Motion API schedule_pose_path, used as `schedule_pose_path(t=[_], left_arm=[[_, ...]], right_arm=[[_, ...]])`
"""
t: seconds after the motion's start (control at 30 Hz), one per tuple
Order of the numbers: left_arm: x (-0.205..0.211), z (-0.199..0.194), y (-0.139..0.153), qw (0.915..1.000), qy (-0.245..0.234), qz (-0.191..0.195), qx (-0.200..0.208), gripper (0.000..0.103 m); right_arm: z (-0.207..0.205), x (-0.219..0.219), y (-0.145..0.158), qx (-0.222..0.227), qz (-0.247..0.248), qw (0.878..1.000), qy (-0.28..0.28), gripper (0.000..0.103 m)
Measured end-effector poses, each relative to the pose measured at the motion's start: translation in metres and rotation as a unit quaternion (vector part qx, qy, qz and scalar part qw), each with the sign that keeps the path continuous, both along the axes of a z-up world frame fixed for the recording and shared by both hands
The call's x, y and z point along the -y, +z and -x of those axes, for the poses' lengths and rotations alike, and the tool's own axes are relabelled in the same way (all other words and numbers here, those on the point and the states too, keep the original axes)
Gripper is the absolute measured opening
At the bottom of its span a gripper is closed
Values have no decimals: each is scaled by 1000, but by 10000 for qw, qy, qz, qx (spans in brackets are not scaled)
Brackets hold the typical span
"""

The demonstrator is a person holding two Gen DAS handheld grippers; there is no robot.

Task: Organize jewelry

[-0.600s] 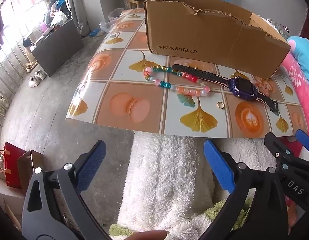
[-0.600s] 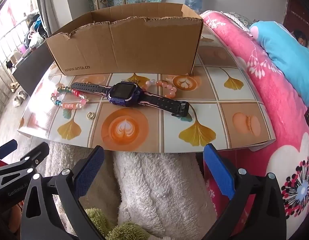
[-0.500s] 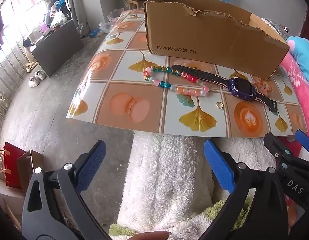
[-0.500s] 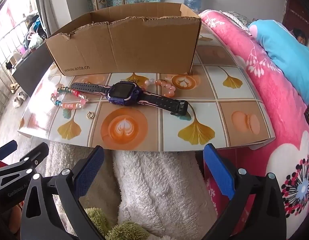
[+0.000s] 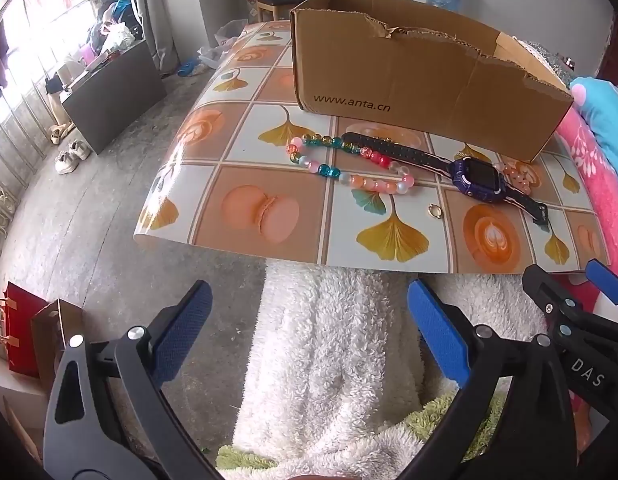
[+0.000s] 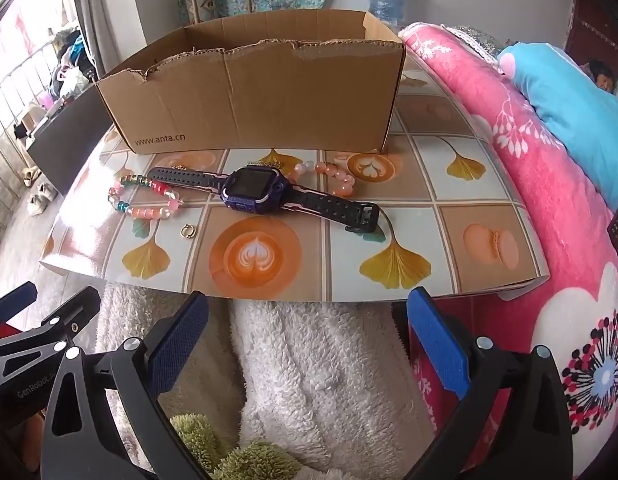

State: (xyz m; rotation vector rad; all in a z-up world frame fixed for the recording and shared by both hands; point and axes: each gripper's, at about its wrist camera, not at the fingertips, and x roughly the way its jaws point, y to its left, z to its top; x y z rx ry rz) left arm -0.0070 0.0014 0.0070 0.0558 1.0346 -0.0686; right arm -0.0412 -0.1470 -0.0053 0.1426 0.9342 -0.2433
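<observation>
On the patterned table lie a multicoloured bead bracelet, a purple smartwatch with black strap, a peach bead bracelet behind the watch, and a small gold ring. An open cardboard box stands behind them. My left gripper and right gripper both hang open before the table's near edge, over white fluffy cloth, with nothing between their fingers. The right gripper's tips show at the left view's right edge.
A pink floral blanket and blue pillow lie to the right. White fluffy fabric covers the area under the grippers. Grey floor, a dark board, shoes and paper bags lie to the left.
Both views have shifted very slightly toward the table; nothing on it has moved and both grippers stay open.
</observation>
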Motion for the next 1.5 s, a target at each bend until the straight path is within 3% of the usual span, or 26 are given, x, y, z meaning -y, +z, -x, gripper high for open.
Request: schedule_pose_path(t=[1.5], left_arm=[[-4, 0, 1, 10000, 23, 56, 14, 95]], right_arm=[[-1, -2, 5, 37, -22, 10000, 16, 97]])
